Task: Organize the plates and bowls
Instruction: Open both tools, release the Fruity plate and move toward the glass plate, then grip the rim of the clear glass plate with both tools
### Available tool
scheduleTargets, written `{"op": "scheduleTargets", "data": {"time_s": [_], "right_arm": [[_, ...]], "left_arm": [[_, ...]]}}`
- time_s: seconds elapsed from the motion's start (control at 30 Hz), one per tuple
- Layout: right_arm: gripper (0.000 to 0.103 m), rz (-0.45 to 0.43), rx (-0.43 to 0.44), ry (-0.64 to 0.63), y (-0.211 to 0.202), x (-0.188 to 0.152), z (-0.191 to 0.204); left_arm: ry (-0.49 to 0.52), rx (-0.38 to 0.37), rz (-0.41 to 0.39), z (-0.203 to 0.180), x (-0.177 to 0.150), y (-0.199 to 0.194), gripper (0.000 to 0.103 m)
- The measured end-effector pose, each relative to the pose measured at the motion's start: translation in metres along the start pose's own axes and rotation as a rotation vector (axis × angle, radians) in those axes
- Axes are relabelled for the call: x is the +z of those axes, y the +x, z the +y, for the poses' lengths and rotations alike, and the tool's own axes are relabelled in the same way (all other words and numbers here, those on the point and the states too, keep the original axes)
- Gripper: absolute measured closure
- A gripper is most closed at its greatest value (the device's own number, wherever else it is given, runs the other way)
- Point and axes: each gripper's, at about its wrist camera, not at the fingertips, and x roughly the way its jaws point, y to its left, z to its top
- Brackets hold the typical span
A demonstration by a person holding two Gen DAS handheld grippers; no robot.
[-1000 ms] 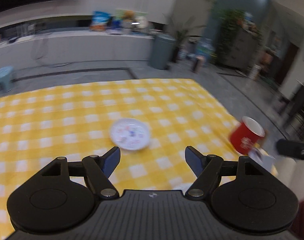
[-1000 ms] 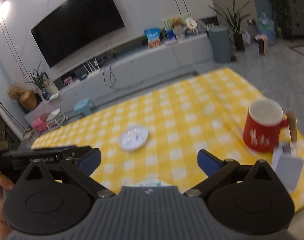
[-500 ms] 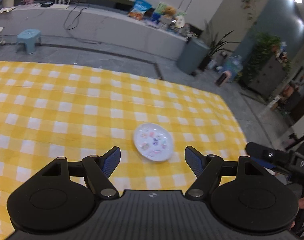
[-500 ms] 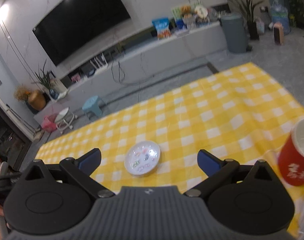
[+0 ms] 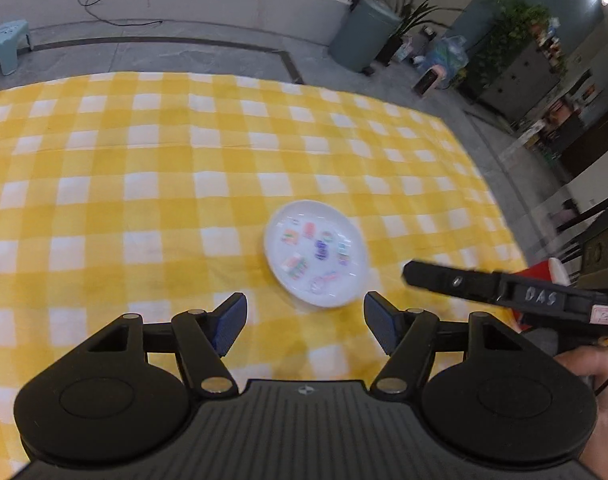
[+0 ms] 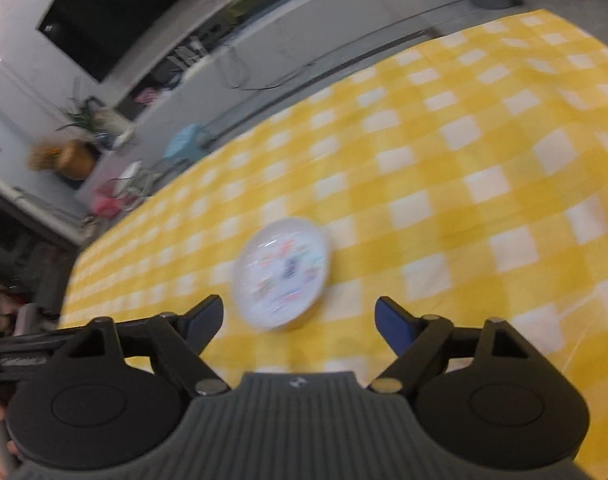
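A small white plate [image 5: 315, 254] with colourful prints lies flat on the yellow checked tablecloth [image 5: 144, 160]. My left gripper [image 5: 305, 320] hovers just short of the plate's near rim. Its jaws are wide and closing, with nothing between the pads. From the right, my right gripper's black finger [image 5: 443, 280] reaches in beside the plate. In the right wrist view the same plate [image 6: 282, 274] sits just beyond my right gripper [image 6: 300, 320]. Its jaws are also closing, and only cloth shows between the blue pads. No bowl is in view.
A red mug [image 5: 541, 270] stands near the table's right edge, mostly hidden behind the right gripper. A hand [image 5: 595, 364] holds that gripper. Past the table's far edge are floor, a grey bin [image 5: 363, 36] and a blue stool [image 5: 8, 40].
Both grippers have dropped and tilted toward the plate, which now looks larger and closer. The red mug has left the right wrist view. The right gripper has come further into the left wrist view.
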Motion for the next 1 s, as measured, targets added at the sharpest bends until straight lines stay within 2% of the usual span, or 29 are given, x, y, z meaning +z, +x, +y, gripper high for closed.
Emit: {"op": "scheduleTargets", "data": {"time_s": [0.1,0.2,0.27,0.37,0.47,0.57,0.67,0.7,0.73,0.77,0.8,0.9,0.93,1.0], "right_arm": [[0.020,-0.030,0.026,0.069,0.012,0.006,-0.009],[0.024,-0.022,-0.003,0.048,0.026,0.010,-0.009],[0.026,-0.013,-0.006,0.025,0.034,0.010,-0.007],[0.034,-0.016,0.014,0.012,0.040,0.010,-0.008],[0.036,-0.021,-0.009,-0.069,0.045,0.010,-0.001],[0.044,-0.033,-0.057,-0.161,0.047,0.006,0.007],[0.052,-0.042,-0.099,-0.241,0.049,0.002,0.014],[0.056,-0.049,-0.120,-0.258,0.050,0.001,0.015],[0.067,-0.058,-0.140,-0.267,0.051,0.000,0.016],[0.082,-0.065,-0.160,-0.272,0.052,0.000,0.016],[0.084,-0.072,-0.172,-0.272,0.052,-0.001,0.015],[0.093,-0.065,-0.132,-0.247,0.053,0.001,0.010],[0.099,-0.051,-0.101,-0.223,0.054,0.002,0.007],[0.100,-0.035,-0.058,-0.151,0.054,0.004,0.000]], "left_arm": [[0.002,0.035,0.012,0.003,0.007,0.012,0.024],[-0.001,0.068,0.018,0.005,0.011,0.025,0.024],[-0.006,0.061,0.013,0.008,0.013,0.031,0.029],[-0.002,0.026,0.009,0.009,0.013,0.039,0.029],[0.021,0.032,0.035,0.006,0.014,0.050,0.032],[0.069,0.054,0.047,0.000,0.013,0.054,0.042],[0.059,0.094,0.064,-0.001,0.014,0.054,0.056],[0.057,0.111,0.063,-0.002,0.014,0.054,0.066],[0.060,0.132,0.061,-0.004,0.014,0.055,0.073],[0.066,0.150,0.059,-0.005,0.013,0.055,0.076],[0.069,0.155,0.055,-0.006,0.013,0.056,0.076],[0.053,0.158,0.044,-0.004,0.012,0.056,0.079],[0.053,0.167,0.043,-0.005,0.011,0.056,0.089],[0.052,0.164,0.047,-0.006,0.010,0.055,0.091]]}}
